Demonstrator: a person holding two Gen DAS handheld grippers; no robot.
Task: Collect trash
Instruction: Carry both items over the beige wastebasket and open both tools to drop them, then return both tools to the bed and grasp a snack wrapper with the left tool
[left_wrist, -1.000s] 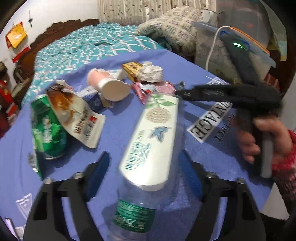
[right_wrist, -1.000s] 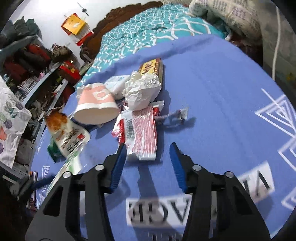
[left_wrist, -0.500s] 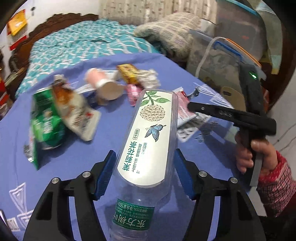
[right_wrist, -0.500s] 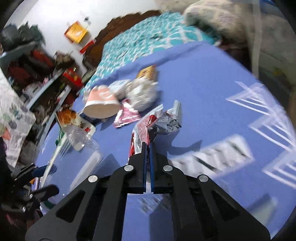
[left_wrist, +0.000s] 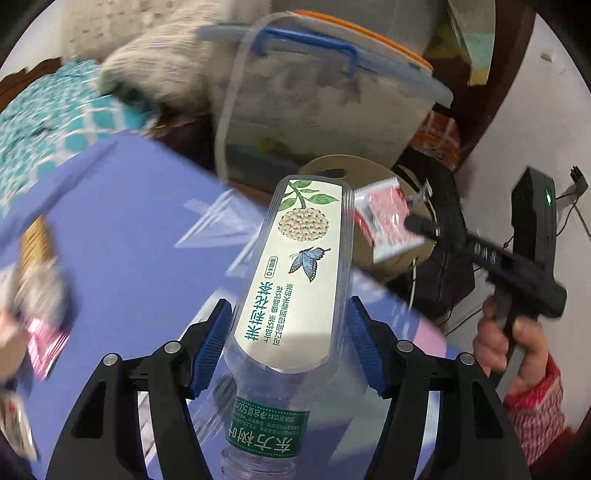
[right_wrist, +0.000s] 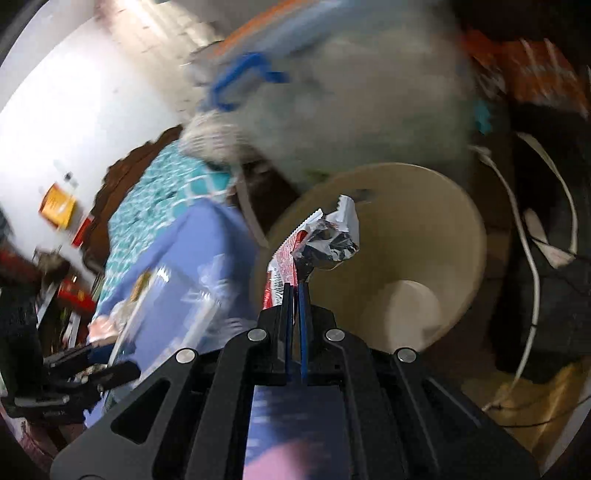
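The left gripper is clamping a clear plastic bottle between its blue pads, above the edge of the blue tablecloth. The right gripper is fully closed, pinching a red and white wrapper and, it seems, a crumpled silver one, over the beige bin.

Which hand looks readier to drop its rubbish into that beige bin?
Probably the right. The right gripper pinches the red wrapper directly over the bin. The left gripper holds the bottle above the blue table, short of the bin.
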